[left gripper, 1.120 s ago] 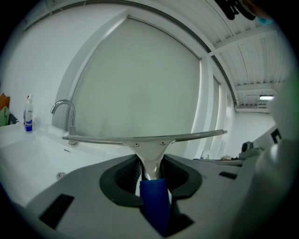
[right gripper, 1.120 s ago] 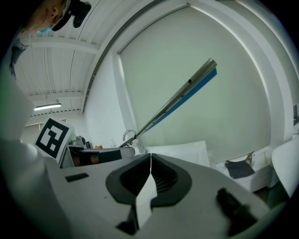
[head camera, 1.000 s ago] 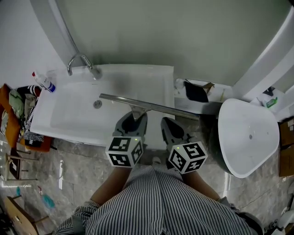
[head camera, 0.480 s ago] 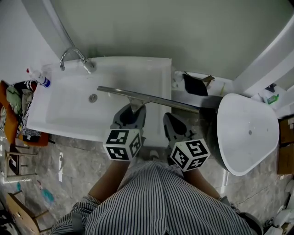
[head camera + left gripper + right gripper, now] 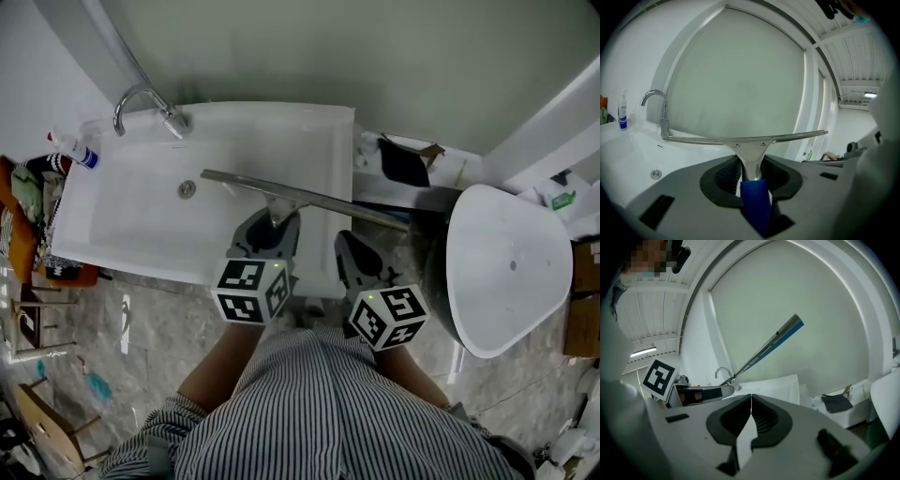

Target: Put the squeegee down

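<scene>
Item: squeegee [image 5: 302, 198]. It has a long, narrow blade bar of brushed metal, slightly bowed, with a strip of blue rubber along one edge that shows in the right gripper view [image 5: 769, 346]. A flared metal neck with two small rivets joins the bar's middle to a blue handle [image 5: 754, 201].

Position: it is held in the air over the front right part of the white rectangular washbasin [image 5: 131, 225]. The bar runs from near the drain, out past the basin's right rim, toward the grey ledge.

Holder: left gripper [image 5: 273, 227]. Its dark ribbed fingers are clamped on the handle just below the neck.

Right gripper [image 5: 352, 255]: just beside the left one and apart from the squeegee. Its fingers are pressed together with nothing between them.

Markings: each gripper's cube carries black-and-white square code markers, and one also shows in the right gripper view. No readable writing appears on the squeegee.

Surroundings:
- A chrome swan-neck tap [image 5: 142, 105] stands at the basin's back left corner.
- A white spray bottle with a blue band [image 5: 73, 150] stands at the left rim; its print is too small to read.
- A dark cloth [image 5: 403, 164] lies on the ledge.
- A white rounded fixture [image 5: 511, 272] sits to the right.
- The person's striped shirt [image 5: 328, 403] is in the foreground.
</scene>
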